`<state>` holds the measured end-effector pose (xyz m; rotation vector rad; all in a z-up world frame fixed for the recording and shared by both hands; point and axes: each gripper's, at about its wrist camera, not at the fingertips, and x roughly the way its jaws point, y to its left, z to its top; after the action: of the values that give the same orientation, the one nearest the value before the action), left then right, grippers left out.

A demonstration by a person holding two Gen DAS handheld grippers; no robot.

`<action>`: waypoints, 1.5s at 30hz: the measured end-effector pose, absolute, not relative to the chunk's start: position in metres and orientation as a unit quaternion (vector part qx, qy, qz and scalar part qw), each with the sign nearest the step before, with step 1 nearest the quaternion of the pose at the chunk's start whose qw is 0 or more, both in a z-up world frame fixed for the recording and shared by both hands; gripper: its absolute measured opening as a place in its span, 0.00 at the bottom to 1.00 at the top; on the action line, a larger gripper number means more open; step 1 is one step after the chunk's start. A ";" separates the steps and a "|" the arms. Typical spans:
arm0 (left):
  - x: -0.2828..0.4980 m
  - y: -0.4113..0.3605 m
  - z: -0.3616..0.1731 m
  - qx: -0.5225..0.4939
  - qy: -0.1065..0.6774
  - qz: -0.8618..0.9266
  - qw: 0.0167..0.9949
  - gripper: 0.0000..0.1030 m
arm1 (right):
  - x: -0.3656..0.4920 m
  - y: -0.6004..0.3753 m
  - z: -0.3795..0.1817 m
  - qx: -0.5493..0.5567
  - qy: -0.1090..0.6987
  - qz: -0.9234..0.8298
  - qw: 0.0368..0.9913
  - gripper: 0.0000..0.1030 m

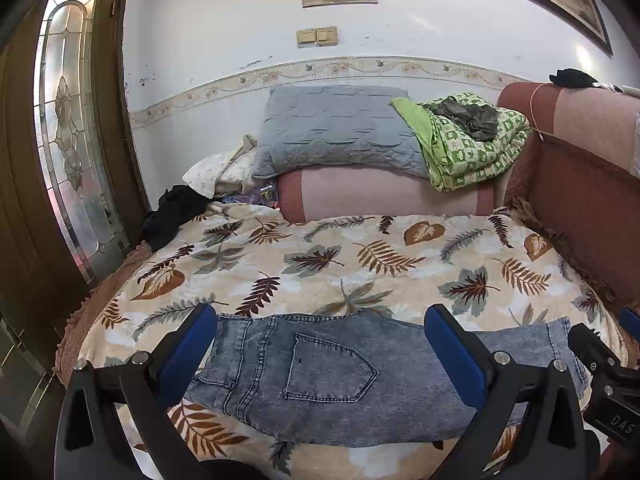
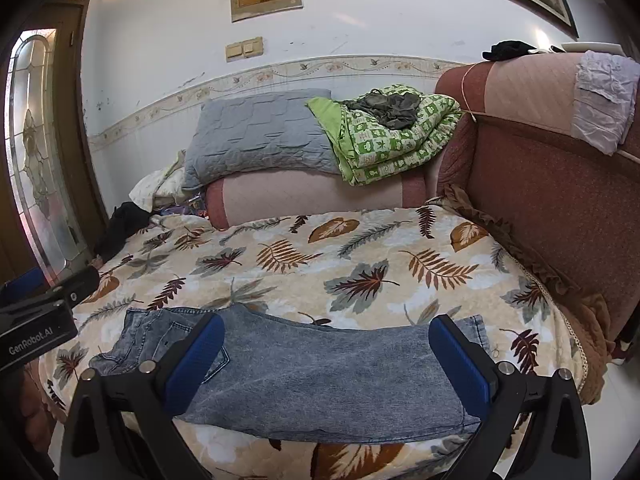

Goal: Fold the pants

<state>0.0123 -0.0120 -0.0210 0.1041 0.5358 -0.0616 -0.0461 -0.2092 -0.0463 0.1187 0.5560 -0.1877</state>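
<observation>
Faded blue jeans [image 1: 320,368] lie flat near the front edge of a leaf-print blanket [image 1: 340,256], waist to the left, back pocket up, leg hems to the right. In the right wrist view the jeans [image 2: 320,368] stretch across the same spot on the blanket [image 2: 320,248]. My left gripper [image 1: 320,320] is open above the waist and seat, nothing between its blue pads. My right gripper [image 2: 326,328] is open above the legs, also holding nothing. The right gripper's body [image 1: 608,372] shows at the left view's right edge; the left gripper's body [image 2: 36,320] shows at the right view's left edge.
A grey pillow [image 1: 336,128] and a green checked quilt [image 1: 472,144] rest on a pink bolster [image 1: 384,196] at the back. A red-pink sofa back [image 2: 552,184] rises on the right. Dark clothing [image 1: 172,212] lies at the back left by a glass-panelled door [image 1: 68,128].
</observation>
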 end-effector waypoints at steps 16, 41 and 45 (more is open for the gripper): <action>0.013 -0.013 -0.026 0.053 0.272 -0.038 0.960 1.00 | -0.040 -0.202 -0.051 0.045 0.289 -0.096 0.952 1.00; 0.015 -0.023 -0.032 0.060 0.282 -0.048 0.956 1.00 | -0.029 -0.203 -0.060 0.035 0.313 -0.106 0.943 1.00; 0.016 -0.024 -0.032 0.063 0.281 -0.048 0.956 1.00 | -0.028 -0.203 -0.060 0.035 0.314 -0.107 0.943 1.00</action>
<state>0.0164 -0.0240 -0.0323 0.1272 0.5701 -0.0976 -0.0284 -0.2029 -0.0602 0.0710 0.6411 -0.2183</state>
